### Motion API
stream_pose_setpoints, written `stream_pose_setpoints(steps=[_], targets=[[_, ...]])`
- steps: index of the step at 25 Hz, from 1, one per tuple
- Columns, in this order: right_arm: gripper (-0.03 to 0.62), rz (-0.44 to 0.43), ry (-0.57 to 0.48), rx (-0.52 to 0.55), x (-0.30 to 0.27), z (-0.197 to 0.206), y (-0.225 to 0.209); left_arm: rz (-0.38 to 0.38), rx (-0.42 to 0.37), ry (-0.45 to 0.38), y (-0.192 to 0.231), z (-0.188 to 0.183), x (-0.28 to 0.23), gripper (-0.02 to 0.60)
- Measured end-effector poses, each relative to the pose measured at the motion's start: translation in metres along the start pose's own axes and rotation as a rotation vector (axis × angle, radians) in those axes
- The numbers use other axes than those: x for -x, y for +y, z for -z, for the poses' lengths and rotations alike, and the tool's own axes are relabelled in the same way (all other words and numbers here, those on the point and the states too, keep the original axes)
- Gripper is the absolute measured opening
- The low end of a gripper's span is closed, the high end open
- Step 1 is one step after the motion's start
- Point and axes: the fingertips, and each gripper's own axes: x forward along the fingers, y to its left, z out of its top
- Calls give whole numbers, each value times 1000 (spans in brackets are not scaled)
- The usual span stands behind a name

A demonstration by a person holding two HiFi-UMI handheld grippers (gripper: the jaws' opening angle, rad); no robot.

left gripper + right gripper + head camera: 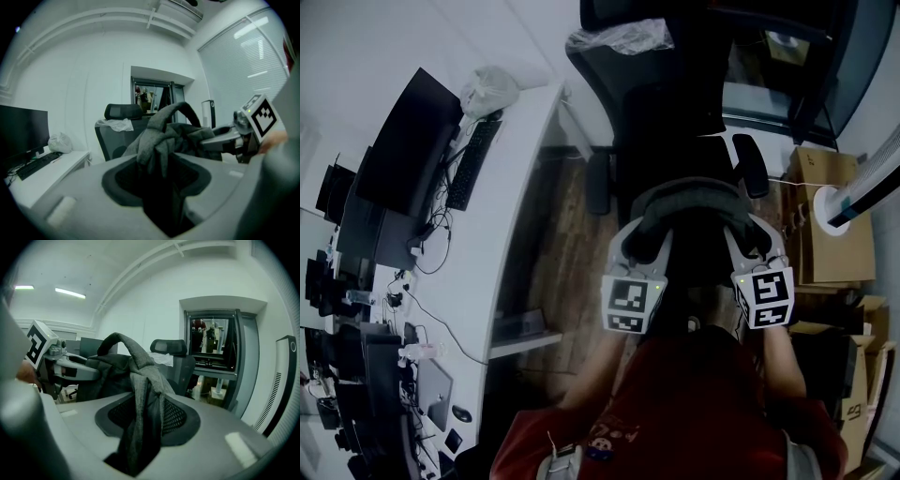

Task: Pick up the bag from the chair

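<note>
bag (689, 199) edges pinched by left gripper (643, 236), right gripper (747, 236).

Left gripper (645, 239), right gripper (744, 236) side by side (tilted slightly down), jaws both clamped.

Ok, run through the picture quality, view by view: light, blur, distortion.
Head view: dim, the dark bag nearly merging with the black chair, only the white desk bright. Left gripper view: heavy fisheye bend, black corners, foreground soft, blinds washed out. Right gripper view: same bend, ceiling lights curved, bag fabric fairly sharp.
</note>
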Motion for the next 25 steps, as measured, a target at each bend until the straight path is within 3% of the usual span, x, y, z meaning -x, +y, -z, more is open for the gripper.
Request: stream_pose_setpoints(steps=[25], targets=[[144, 7, -10, 9, -8, -12, -7, -7, 3, -9, 7, -11, -9, 172]])
